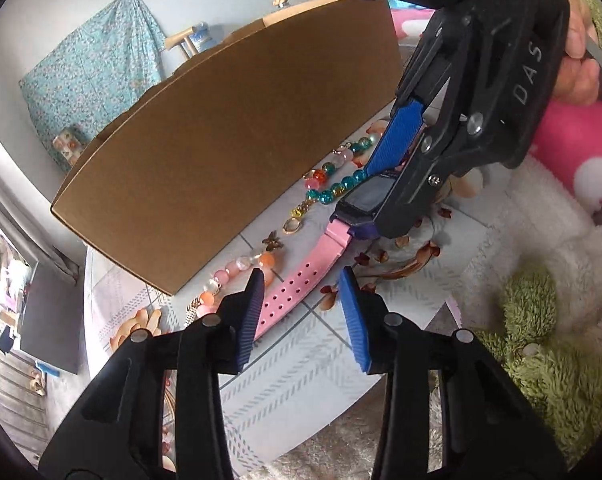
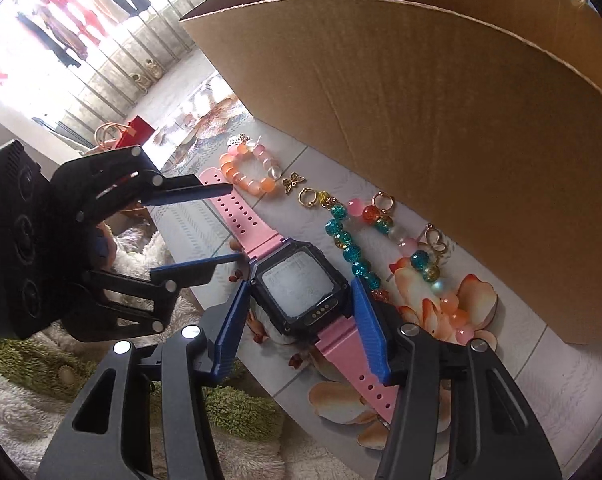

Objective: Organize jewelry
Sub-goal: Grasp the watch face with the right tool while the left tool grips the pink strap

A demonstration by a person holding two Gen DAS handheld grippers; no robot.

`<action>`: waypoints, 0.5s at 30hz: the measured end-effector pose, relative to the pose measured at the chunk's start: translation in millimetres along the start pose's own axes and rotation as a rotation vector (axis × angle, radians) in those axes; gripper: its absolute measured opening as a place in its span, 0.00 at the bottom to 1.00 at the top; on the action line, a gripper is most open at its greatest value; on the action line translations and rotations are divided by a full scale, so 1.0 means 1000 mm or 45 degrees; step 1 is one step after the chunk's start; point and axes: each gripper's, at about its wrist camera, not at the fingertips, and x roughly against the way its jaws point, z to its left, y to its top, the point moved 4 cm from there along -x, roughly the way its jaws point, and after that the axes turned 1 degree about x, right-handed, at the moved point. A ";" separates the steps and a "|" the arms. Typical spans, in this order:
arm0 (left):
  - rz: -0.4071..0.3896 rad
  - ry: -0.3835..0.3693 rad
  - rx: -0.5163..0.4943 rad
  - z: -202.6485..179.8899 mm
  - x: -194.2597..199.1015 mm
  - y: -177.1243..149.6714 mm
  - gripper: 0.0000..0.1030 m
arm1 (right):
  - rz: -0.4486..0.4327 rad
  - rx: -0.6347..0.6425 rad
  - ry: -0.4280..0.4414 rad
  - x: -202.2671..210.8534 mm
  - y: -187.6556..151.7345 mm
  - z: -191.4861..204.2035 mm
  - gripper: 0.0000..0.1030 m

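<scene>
The watch (image 2: 297,284) had a pink strap and black case. The box (image 2: 441,120) was plain brown; both grippers' pads (image 2: 371,332) were blue. The bracelet (image 2: 351,248) carried teal beads.

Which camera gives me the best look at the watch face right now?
The right wrist view: the watch face sits square and unobstructed between the right gripper fingers. In the left wrist view the face is far, foreshortened and partly covered by that gripper.

Pale wall (image 1: 5,92) with a teal floral cloth (image 1: 89,76) hanging on it. Bright daylight through a barred window (image 2: 113,64); clothes (image 2: 69,12) hang outside. Surface (image 1: 285,384) under a flower-print cover. White and green fluffy rug (image 1: 541,280) beside it.
</scene>
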 end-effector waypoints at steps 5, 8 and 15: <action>0.001 -0.001 -0.027 -0.005 -0.005 0.008 0.23 | -0.004 -0.035 0.067 0.017 0.009 -0.034 0.41; -0.002 -0.018 -0.028 -0.007 -0.005 0.007 0.12 | -0.030 -0.033 0.070 0.019 0.004 -0.039 0.40; -0.008 0.016 -0.076 -0.019 0.000 0.006 0.12 | -0.063 0.054 -0.039 0.019 -0.003 -0.021 0.41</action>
